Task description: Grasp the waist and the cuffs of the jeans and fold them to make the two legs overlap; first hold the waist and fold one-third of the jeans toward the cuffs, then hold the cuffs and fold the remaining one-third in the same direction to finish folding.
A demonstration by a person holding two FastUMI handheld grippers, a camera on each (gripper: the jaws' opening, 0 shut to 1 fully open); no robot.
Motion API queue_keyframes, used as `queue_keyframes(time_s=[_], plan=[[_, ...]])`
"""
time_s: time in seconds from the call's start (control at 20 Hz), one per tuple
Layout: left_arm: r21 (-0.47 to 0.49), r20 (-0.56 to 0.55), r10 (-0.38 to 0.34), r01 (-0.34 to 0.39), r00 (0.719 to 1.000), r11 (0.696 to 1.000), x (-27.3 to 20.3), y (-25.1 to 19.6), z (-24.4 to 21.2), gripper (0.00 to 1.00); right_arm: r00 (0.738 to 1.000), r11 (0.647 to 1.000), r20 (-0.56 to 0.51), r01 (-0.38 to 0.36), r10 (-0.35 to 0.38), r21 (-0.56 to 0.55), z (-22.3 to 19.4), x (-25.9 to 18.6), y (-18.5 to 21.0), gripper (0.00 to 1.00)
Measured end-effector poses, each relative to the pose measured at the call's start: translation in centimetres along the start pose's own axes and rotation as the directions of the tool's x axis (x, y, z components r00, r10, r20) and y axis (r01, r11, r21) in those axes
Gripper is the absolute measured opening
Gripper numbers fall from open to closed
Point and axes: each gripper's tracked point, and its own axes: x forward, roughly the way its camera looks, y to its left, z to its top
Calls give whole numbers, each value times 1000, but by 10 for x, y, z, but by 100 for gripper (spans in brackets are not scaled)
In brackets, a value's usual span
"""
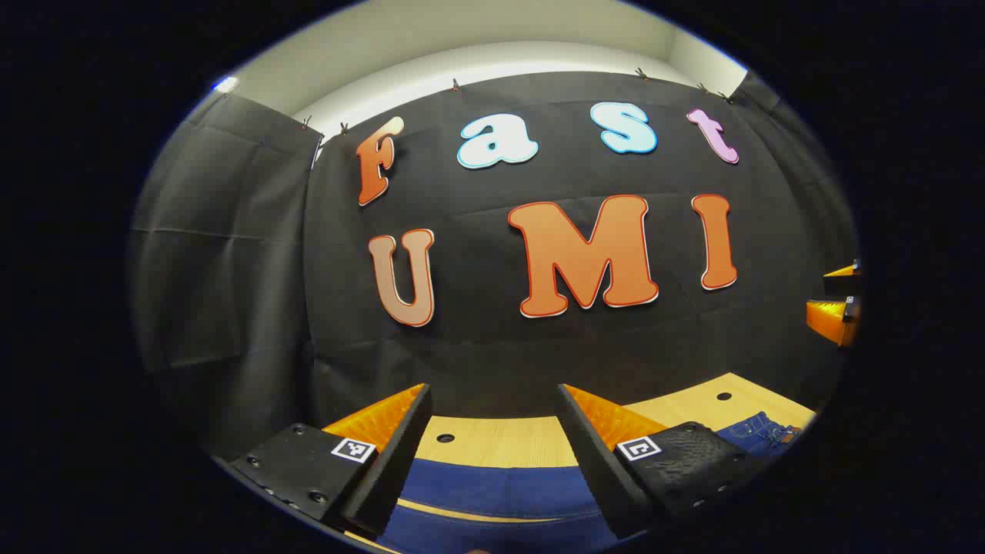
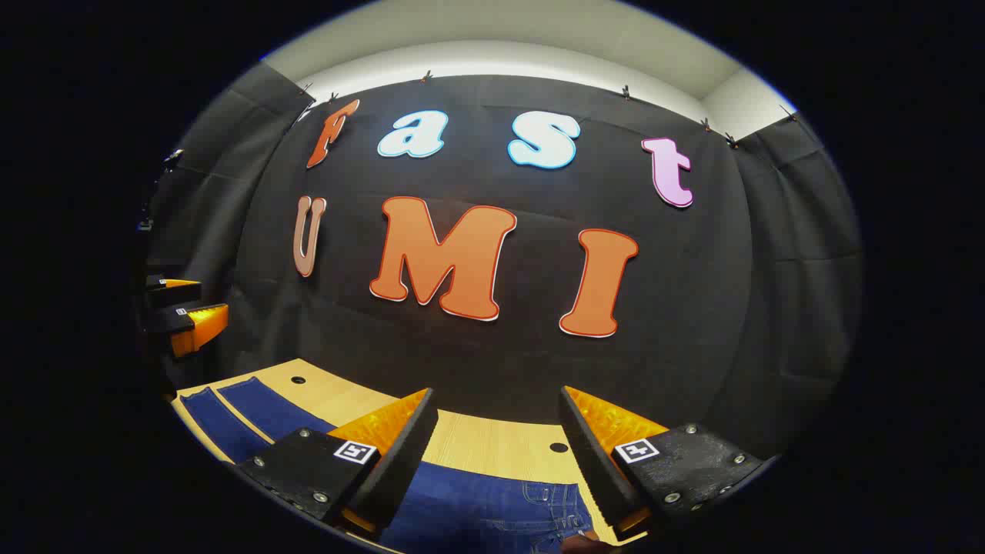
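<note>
Right gripper view: jeans (image 2: 477, 500) on wooden table (image 2: 492, 438)

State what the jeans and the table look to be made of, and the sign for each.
Jeans: blue denim, matte, judging by the woven look and pale stitched seams near the waist.
Table: light wood or a wood-look laminate, smooth; fine straight grain lines show, and small dark round holes dot it. Which of the two cannot be told.

Light: we see a bright strip above the wall cloth (image 1: 539, 346), dim below.
Focus: sharp.
Edges: we note strong fisheye bending away from centre.
</note>
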Motion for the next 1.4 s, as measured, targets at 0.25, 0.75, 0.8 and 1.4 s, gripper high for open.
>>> queue_keyframes(time_s=[0.25,0.75,0.8,1.4], plan=[[-42,22,-75,76,997,996,19,-2,-4,98,1000,1000,-2,25,-25,-9,3,5,13,97],[-8,82,-111,112,990,994,48,51,4,98,998,998,-20,65,-64,25,10,26,60,94],[-16,67,-101,102,993,995,50,58,-3,98,997,997,-27,72,-71,25,7,28,60,94],[-89,-220,114,-136,969,987,47,201,-115,98,934,970,-298,231,-199,76,-83,13,-7,97]])
